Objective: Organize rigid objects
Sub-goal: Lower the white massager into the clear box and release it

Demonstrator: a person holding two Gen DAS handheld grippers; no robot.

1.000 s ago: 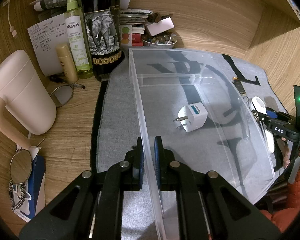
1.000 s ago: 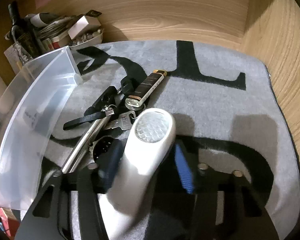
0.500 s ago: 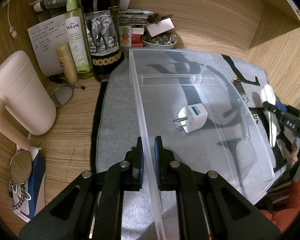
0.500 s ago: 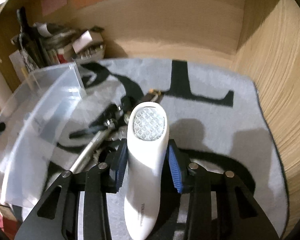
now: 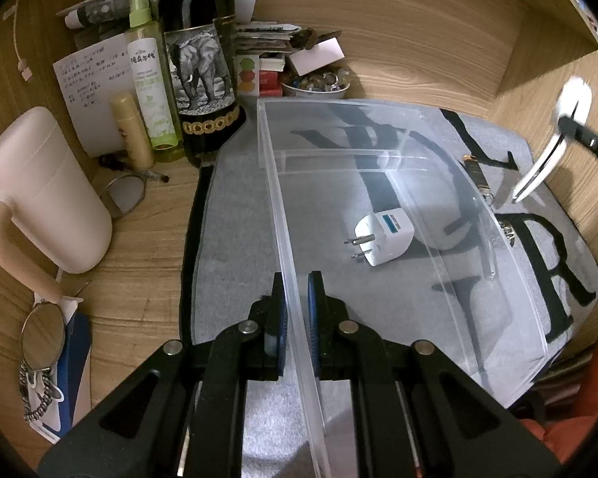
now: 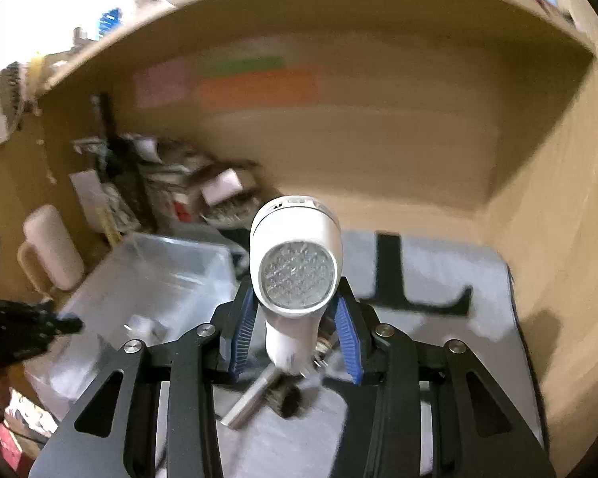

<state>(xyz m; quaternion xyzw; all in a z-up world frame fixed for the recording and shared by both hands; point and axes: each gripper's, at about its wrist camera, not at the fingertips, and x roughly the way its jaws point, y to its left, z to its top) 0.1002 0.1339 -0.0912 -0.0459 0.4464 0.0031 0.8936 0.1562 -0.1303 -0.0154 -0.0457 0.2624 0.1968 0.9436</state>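
Observation:
A clear plastic bin [image 5: 438, 167] sits on a grey mat with black letters [image 5: 235, 215]. A white plug adapter [image 5: 382, 239] lies inside the bin. My left gripper [image 5: 297, 310] is shut on the bin's left wall near its front corner. My right gripper [image 6: 297, 334] is shut on a white lint shaver [image 6: 297, 271] and holds it raised above the mat, right of the bin; the shaver also shows in the left wrist view [image 5: 554, 147]. The bin is blurred in the right wrist view [image 6: 155, 279]. A metal tube and keys [image 6: 255, 398] lie on the mat below the shaver.
A dark wine bottle [image 5: 199, 59], a green spray bottle [image 5: 151, 79], a small beige bottle [image 5: 131, 131] and a pale pink mug [image 5: 48, 191] stand left of the bin. A bowl of trinkets [image 5: 315, 83] and papers sit behind it. Wooden walls close the back and right.
My right gripper has closed on the lint shaver and lifted it off the mat, up and away from the keys. My left gripper has stayed clamped on the bin wall.

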